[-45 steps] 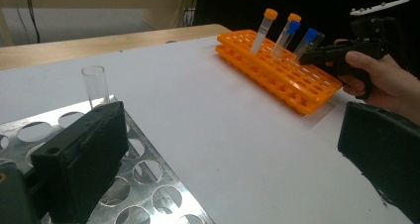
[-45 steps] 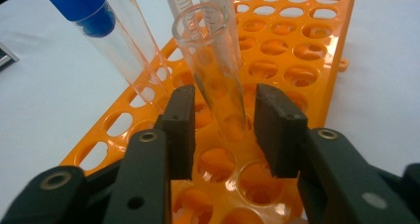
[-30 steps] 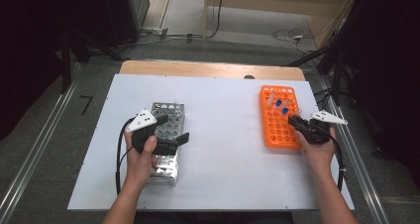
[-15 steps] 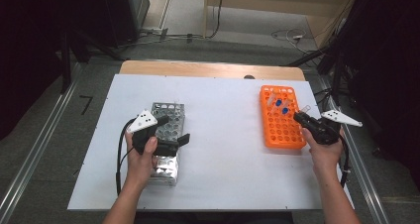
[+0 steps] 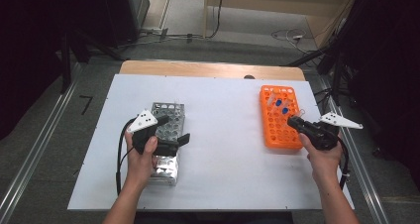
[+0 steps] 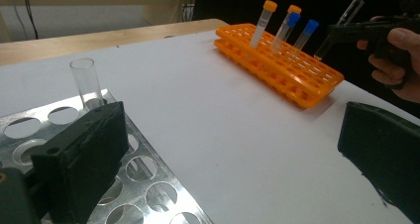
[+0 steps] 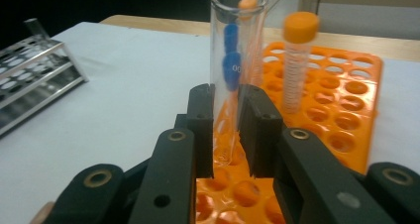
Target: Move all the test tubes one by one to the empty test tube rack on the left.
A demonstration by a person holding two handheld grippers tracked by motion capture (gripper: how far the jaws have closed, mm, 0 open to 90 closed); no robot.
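Observation:
My right gripper (image 7: 225, 135) is shut on a clear, uncapped glass tube (image 7: 230, 60), held upright just above the holes of the orange rack (image 7: 346, 100). In the high view that gripper (image 5: 293, 122) sits at the rack's (image 5: 275, 130) near right edge. The rack holds an orange-capped tube (image 7: 297, 60) and blue-capped tubes (image 5: 281, 106). My left gripper (image 5: 173, 129) hovers open over the metal rack (image 5: 171, 110), its jaws wide apart (image 6: 233, 159) with nothing between them. One clear tube (image 6: 86, 83) stands in the metal rack (image 6: 148, 184).
Both racks rest on a white board (image 5: 223, 174) laid over a wooden table (image 5: 208, 68). Broad bare board lies between the racks. Cables trail from both grippers toward the near edge. Dark stands and floor cables surround the table.
My right hand has drifted slightly to the right and turned a little, still holding the glass tube over the orange rack. The left hand has stayed in place.

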